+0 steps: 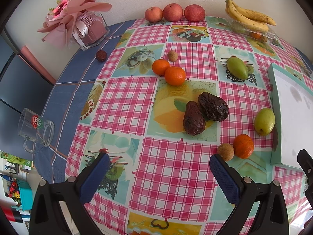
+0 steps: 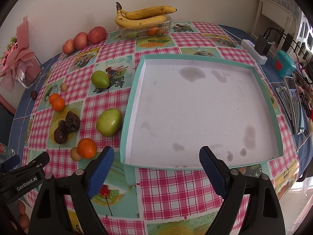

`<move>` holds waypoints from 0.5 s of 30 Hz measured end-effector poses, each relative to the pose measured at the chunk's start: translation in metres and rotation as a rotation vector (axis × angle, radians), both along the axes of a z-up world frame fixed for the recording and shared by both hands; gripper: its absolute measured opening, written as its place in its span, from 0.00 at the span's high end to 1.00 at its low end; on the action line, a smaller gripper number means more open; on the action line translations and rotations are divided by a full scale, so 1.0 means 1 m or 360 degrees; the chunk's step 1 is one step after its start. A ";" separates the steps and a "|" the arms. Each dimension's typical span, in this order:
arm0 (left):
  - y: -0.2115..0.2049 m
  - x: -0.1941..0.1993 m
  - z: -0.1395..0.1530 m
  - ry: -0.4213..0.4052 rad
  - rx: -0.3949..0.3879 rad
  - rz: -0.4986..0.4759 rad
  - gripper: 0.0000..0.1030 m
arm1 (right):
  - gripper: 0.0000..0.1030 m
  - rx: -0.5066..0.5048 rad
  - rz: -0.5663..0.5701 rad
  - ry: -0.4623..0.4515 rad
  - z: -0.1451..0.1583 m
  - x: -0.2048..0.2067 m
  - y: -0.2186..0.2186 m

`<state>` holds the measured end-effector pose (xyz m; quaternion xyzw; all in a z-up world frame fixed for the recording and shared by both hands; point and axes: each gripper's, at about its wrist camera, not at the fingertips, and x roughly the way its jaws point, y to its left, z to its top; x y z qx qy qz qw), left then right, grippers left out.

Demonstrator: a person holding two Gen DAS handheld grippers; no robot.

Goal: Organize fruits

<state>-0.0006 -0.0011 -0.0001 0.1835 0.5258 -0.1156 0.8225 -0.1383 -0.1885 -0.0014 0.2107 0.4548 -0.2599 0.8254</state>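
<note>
left gripper (image 1: 159, 173) spread wide, empty, above tablecloth | right gripper (image 2: 156, 164) spread wide, empty, over near rim of tray (image 2: 199, 168) | fruits loose left of tray: dark wrinkled pair (image 1: 205, 114), oranges (image 1: 169, 71), green ones (image 2: 109, 122)

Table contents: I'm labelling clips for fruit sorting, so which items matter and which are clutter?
Job: tray, bananas, apples, oranges, green fruits, dates.
Clutter: bouquet, glass mug, phone, charger.
</note>
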 end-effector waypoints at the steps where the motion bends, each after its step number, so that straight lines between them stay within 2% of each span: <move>1: 0.000 0.000 0.000 0.0000 0.0000 0.0000 0.00 | 0.13 -0.0001 0.0000 0.0000 0.000 0.000 0.000; 15: 0.000 0.000 0.001 0.0000 0.0003 0.0001 0.00 | 0.13 -0.0003 0.0005 0.0003 -0.001 0.000 0.001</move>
